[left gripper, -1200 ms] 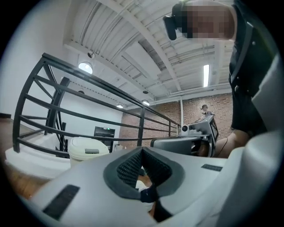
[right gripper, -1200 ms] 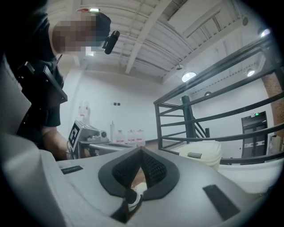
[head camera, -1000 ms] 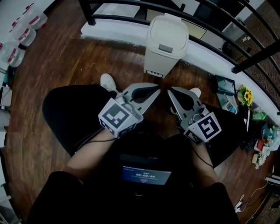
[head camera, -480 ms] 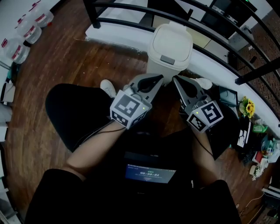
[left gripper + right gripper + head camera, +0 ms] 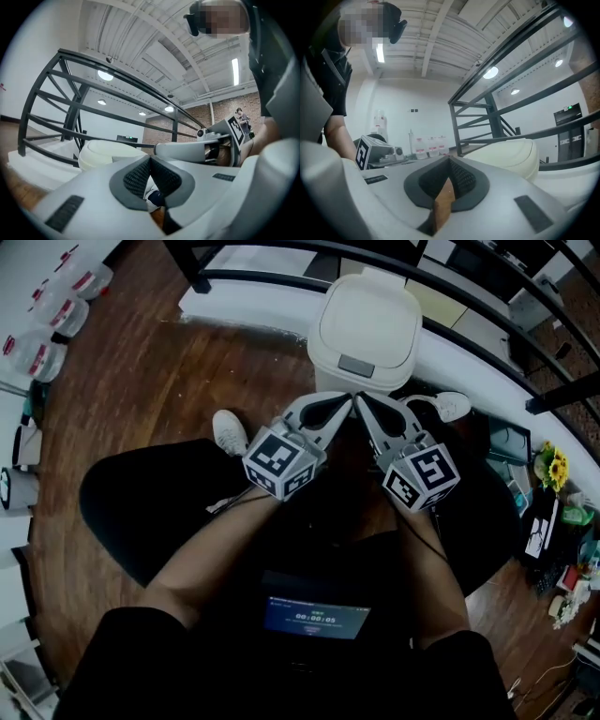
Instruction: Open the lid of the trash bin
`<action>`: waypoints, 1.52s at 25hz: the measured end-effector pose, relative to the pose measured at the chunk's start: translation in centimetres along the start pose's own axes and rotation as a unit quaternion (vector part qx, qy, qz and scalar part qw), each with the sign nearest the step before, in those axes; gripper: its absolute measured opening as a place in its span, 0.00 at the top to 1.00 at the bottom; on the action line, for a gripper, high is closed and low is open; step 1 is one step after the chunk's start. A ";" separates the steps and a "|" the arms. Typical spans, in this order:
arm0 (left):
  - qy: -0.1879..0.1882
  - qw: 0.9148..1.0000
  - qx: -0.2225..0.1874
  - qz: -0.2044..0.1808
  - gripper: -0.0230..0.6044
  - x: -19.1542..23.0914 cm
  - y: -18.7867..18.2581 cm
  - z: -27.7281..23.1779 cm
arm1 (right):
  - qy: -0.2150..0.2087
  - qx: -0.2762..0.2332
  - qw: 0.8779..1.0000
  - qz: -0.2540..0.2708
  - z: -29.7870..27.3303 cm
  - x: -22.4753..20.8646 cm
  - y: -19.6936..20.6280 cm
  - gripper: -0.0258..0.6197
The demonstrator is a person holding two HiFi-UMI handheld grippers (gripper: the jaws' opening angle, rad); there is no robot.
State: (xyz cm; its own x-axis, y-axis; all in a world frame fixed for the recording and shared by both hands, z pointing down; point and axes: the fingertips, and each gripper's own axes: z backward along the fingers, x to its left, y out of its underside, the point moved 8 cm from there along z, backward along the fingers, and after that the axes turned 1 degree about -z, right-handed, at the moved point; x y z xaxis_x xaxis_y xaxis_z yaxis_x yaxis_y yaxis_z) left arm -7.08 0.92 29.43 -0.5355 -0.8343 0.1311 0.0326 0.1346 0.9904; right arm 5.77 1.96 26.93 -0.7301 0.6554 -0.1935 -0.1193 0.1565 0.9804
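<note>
Both clenched empty, left gripper (image 5: 339,409) and right gripper (image 5: 364,406) meet at upper centre below the trash bin lid (image 5: 371,310), seemingly aiming for its latch (image 5: 356,365).

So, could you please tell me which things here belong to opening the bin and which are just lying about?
For the job:
cream plastic trash bin, lid closed
left gripper, shut
right gripper, shut

Lying about:
clear plastic jars with red caps
yellow sunflowers

Industrial loft: steel railing (image 5: 455,126), brick wall (image 5: 224,112)
</note>
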 end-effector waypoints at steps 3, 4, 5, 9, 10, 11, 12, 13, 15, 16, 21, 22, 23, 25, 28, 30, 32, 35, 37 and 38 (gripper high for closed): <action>-0.012 1.000 0.015 0.021 0.93 1.2 3.2 -1.5 | 0.013 0.002 1.000 0.007 -0.2 -1.7 1.8 0.93; -0.015 0.999 0.023 0.025 0.93 1.5 4.3 -1.8 | 0.017 0.001 1.000 0.002 -0.2 -2.2 2.4 0.93; -0.017 0.999 0.032 0.026 0.93 1.7 5.3 -2.1 | 0.021 0.001 1.000 -0.004 -0.2 -2.7 3.0 0.93; -0.031 0.997 0.063 0.031 0.93 2.9 8.7 -3.1 | 0.038 0.005 0.999 -0.013 -0.5 -4.5 5.9 0.93; -0.038 0.996 0.071 0.037 0.93 3.3 9.5 -3.3 | 0.042 0.010 0.999 -0.011 -0.7 -4.9 6.9 0.93; -0.044 0.995 0.079 0.043 0.93 3.8 10.3 -3.6 | 0.045 0.018 0.999 -0.013 -0.9 -5.4 8.0 0.93; -0.047 0.994 0.087 0.047 0.93 4.2 11.1 -4.0 | 0.046 0.026 0.998 -0.018 -1.1 -5.8 8.9 0.93; -0.049 0.993 0.097 0.048 0.93 4.5 11.9 -4.4 | 0.045 0.034 0.998 -0.022 -1.3 -6.2 9.8 0.93; -0.054 0.991 0.115 0.046 0.93 5.0 13.7 -5.1 | 0.043 0.051 0.997 -0.026 -1.7 -6.8 11.3 0.93; -0.058 0.990 0.124 0.045 0.93 5.3 14.6 -5.5 | 0.044 0.059 0.997 -0.029 -1.9 -7.2 12.0 0.93; -0.074 0.982 0.164 0.057 0.93 6.9 20.0 -6.6 | 0.050 0.087 0.994 -0.044 -2.9 -8.5 15.3 0.93; -0.077 0.980 0.173 0.062 0.93 7.2 21.1 -6.6 | 0.050 0.093 0.993 -0.046 -2.9 -8.6 15.9 0.93; -0.078 0.978 0.182 0.067 0.93 7.4 22.1 -6.7 | 0.052 0.097 0.993 -0.049 -2.8 -8.6 16.4 0.93; -0.078 0.973 0.204 0.073 0.93 7.7 24.2 -6.8 | 0.052 0.102 0.992 -0.054 -2.9 -8.7 17.1 0.93; -0.086 0.966 0.227 0.084 0.93 8.3 26.8 -7.4 | 0.049 0.109 0.991 -0.057 -3.2 -9.1 17.9 0.93; -0.091 0.965 0.230 0.091 0.93 8.8 28.1 -7.8 | 0.054 0.114 0.990 -0.066 -3.3 -9.5 18.5 0.93; -0.095 0.964 0.229 0.096 0.93 9.5 29.3 -8.2 | 0.062 0.117 0.988 -0.075 -3.6 -10.0 18.8 0.93; -0.102 0.961 0.240 0.097 0.93 10.2 30.8 -8.7 | 0.057 0.131 0.987 -0.071 -4.1 -10.2 19.1 0.93; -0.097 0.958 0.255 0.092 0.93 10.2 31.1 -9.2 | 0.054 0.144 0.986 -0.066 -4.2 -10.2 19.1 0.93; -0.093 0.956 0.263 0.090 0.93 10.2 31.1 -9.5 | 0.053 0.150 0.985 -0.065 -4.3 -10.3 19.1 0.93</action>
State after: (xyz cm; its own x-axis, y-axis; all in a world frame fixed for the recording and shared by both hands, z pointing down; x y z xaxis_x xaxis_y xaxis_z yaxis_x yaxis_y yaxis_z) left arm -3.54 -8.51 62.03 -0.7037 -0.6694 0.2383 -0.2638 0.5575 0.7871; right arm 8.10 -4.95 47.78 -0.7902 0.5365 -0.2961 -0.0238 0.4559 0.8897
